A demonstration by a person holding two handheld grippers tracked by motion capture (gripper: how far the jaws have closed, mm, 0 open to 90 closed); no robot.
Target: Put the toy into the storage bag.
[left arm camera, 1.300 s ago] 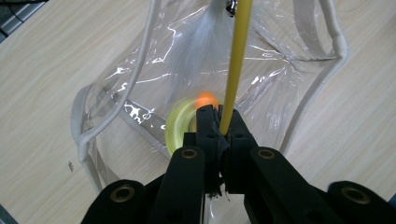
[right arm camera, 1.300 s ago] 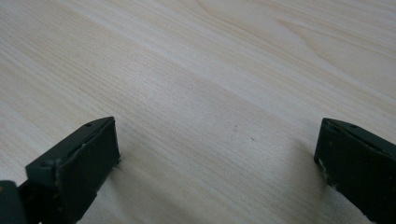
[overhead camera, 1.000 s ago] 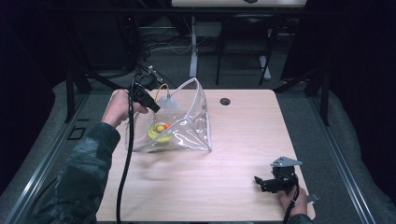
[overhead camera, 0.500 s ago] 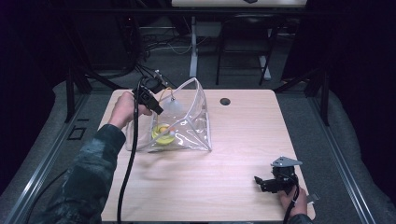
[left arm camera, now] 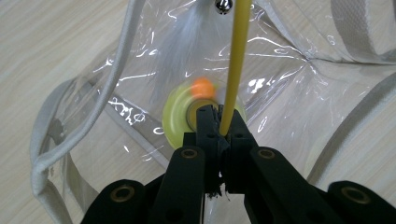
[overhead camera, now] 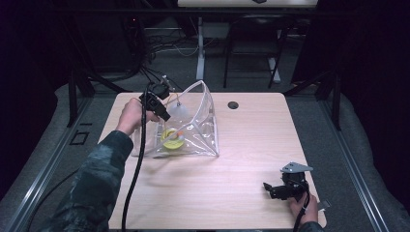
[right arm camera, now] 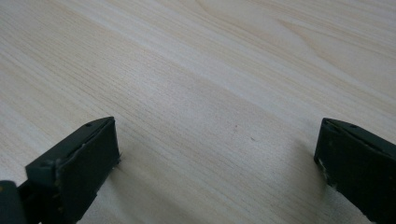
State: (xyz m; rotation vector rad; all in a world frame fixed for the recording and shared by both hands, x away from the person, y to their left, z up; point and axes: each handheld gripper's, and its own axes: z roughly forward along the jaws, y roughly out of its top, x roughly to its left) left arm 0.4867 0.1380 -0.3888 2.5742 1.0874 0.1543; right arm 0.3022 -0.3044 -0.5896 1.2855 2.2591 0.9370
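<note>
A clear plastic bag (overhead camera: 205, 128) with white trim (left arm camera: 114, 74) stands open on the wooden table (overhead camera: 251, 145) at the left. Inside it lies a yellow disc (left arm camera: 175, 116) with an orange ball (left arm camera: 203, 87); the disc (overhead camera: 170, 138) also shows through the bag's wall from above. My left gripper (overhead camera: 163, 112) hangs over the bag's mouth and points down into it. In its own view the left gripper (left arm camera: 219, 119) is shut on a thin yellow stick (left arm camera: 236, 65), which ends in a white feather (left arm camera: 184, 44) and a small metal bell (left arm camera: 223, 4). My right gripper (overhead camera: 270, 188) rests on the table's front right, open and empty (right arm camera: 217, 154).
A small black grommet (overhead camera: 233, 104) sits in the table near its far edge. Chairs and cables stand on the floor beyond the table. The left gripper's black cable (overhead camera: 138, 164) trails down along the person's sleeve.
My left gripper has edged a little to the right over the bag, with the stick still in it. The right gripper has stayed put.
</note>
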